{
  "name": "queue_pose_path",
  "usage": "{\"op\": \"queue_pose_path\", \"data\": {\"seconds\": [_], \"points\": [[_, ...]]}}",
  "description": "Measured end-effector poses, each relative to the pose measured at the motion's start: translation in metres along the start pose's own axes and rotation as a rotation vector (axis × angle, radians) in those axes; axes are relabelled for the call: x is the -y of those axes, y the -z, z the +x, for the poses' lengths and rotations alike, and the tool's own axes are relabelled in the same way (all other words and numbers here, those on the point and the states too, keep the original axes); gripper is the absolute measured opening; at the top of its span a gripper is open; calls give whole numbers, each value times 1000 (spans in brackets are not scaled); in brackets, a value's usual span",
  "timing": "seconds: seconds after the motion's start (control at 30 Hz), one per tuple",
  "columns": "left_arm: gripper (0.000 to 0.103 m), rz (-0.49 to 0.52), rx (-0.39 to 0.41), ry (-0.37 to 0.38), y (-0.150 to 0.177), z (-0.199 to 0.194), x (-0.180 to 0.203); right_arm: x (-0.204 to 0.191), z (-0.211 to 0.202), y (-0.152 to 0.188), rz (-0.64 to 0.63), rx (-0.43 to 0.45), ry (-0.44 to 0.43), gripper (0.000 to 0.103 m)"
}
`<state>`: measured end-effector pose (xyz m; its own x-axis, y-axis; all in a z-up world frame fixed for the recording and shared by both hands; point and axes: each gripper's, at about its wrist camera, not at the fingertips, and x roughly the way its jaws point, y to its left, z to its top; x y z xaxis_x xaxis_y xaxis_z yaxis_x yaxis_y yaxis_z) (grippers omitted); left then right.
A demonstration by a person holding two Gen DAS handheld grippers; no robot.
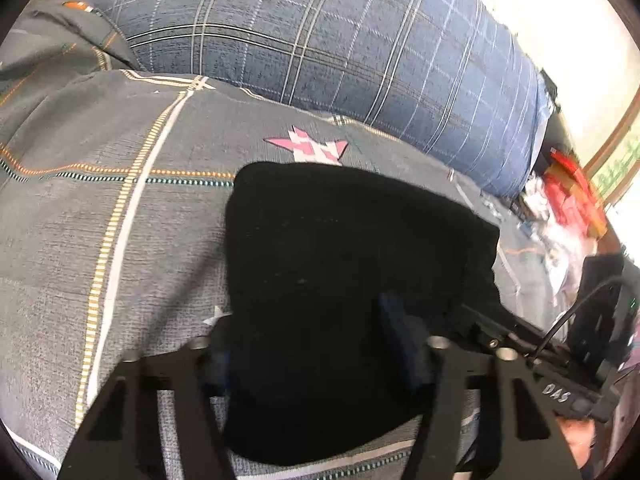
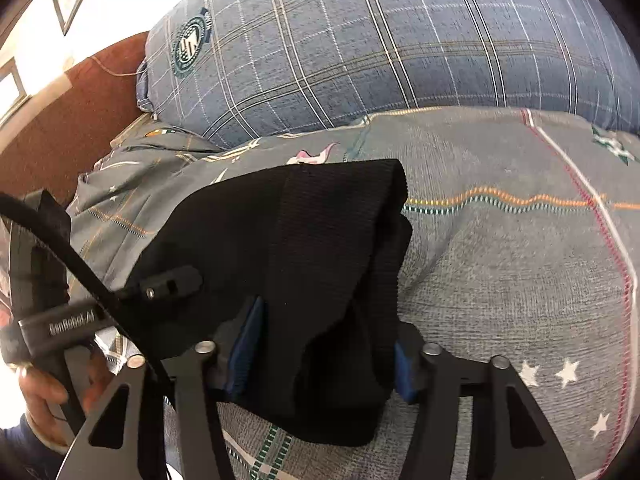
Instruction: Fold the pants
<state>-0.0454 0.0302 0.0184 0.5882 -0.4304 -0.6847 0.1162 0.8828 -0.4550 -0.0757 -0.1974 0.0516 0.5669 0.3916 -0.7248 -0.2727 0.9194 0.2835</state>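
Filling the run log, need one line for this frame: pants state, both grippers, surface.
pants: black pants folded, on grey bedsheet | left gripper: open, straddling pants | right gripper: open, around pants edge | behind: blue plaid pillow

Bright daylight, blown-out window glare, fisheye-warped dark edges.

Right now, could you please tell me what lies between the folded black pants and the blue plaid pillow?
Only the grey patterned bedspread, with a pink star print by the black pants; nothing else before the blue plaid pillow. Both wrist views show it.
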Motion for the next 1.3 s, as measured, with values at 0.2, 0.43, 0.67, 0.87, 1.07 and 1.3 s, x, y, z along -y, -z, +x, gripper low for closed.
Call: {"op": "queue_pose_path", "data": {"seconds": [0.2,0.43,0.67,0.87,1.07,1.3], "points": [[46,46,7,-4,-1,-20,16,-8,-17,-4,-34,16,13,50],[46,69,24,1,-1,-44,24,-19,-39,-5,-64,40,4,50],[46,116,65,14,-9,-64,42,-23,-62,-15,-78,92,12,50],[46,138,79,0,-32,-57,47,-27,-56,-42,-108,116,44,50],[46,149,83,-31,-62,-41,44,-22,-34,-69,-99,123,45,50],[46,151,66,-59,-93,-9,33,-14,1,-96,-80,110,55,50]]}}
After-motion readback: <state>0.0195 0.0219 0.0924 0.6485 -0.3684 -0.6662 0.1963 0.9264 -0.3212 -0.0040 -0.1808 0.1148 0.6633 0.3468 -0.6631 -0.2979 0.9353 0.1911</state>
